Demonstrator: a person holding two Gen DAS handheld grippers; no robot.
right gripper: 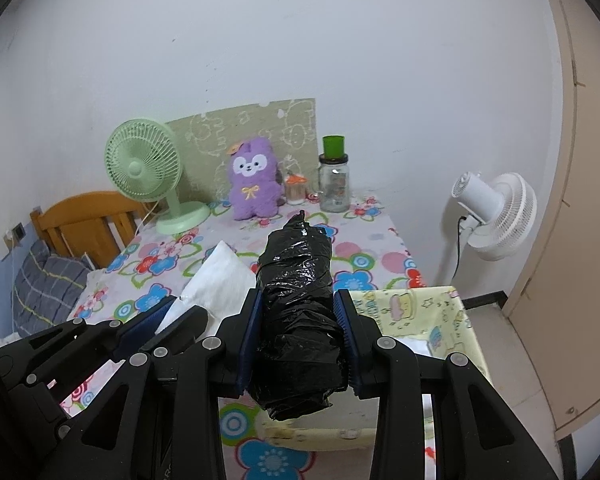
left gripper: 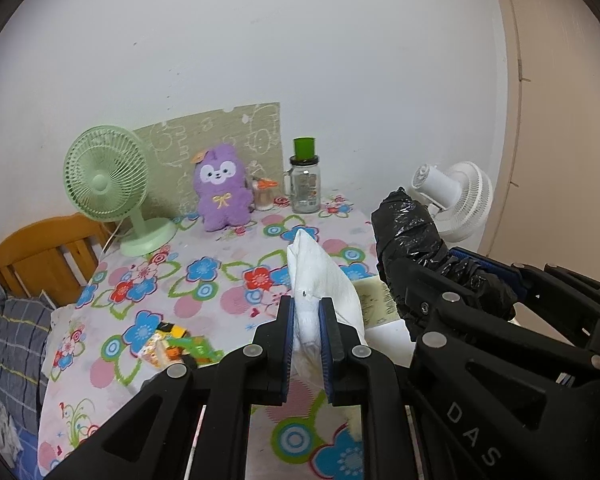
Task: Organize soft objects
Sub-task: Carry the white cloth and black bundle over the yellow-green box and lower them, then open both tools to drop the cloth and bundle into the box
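My left gripper (left gripper: 307, 312) is shut on a white soft bundle (left gripper: 320, 276) and holds it above the flowered table (left gripper: 204, 276). My right gripper (right gripper: 300, 308) is shut on a black plastic-wrapped roll (right gripper: 298, 300), held above a pale yellow fabric box (right gripper: 420, 308) at the table's near right. The roll also shows in the left wrist view (left gripper: 412, 236), and the white bundle in the right wrist view (right gripper: 220, 280). A purple plush toy (left gripper: 220, 192) (right gripper: 254, 184) sits upright at the back of the table.
A green desk fan (left gripper: 108, 184) stands back left; a glass jar with a green lid (left gripper: 305, 180) and a small orange-capped jar (left gripper: 264, 196) stand beside the plush. A white fan (right gripper: 496, 208) stands right of the table. Snack packets (left gripper: 176, 344) lie near left. A wooden headboard (left gripper: 44, 252) is at left.
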